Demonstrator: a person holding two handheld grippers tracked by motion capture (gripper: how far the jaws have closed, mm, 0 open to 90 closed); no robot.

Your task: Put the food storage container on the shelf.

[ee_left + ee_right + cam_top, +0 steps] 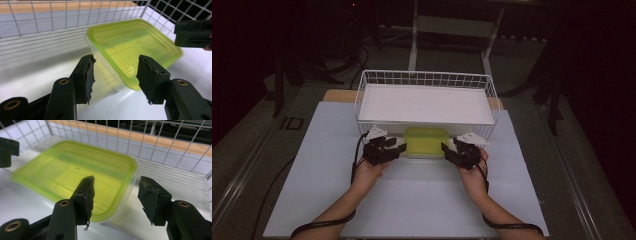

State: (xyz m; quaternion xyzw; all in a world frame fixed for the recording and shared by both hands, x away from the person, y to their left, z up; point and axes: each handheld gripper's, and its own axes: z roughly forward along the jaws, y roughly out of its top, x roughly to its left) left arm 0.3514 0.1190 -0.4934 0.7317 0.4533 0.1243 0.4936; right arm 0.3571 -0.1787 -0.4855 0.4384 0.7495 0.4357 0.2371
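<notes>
Forearms reach in from the desk's near edge in the high view, placing the left gripper (398, 148) and right gripper (447, 148) at either end of a yellow-green lidded container (426, 141) just before the white wire basket (427, 80). From the left gripper view, its jaws stand open, pads clear of the container's near corner. Likewise in the right gripper view, those jaws are open and straddle the other end's rim without pressing it.

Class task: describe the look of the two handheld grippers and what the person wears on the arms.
Each gripper, left gripper and right gripper, is black, with two blocky jaws faced with ragged black pads, brass-coloured rivets, and a grey three-cornered plate on top. A black cable trails from each along the forearm. No sleeves show on the forearms.
</notes>
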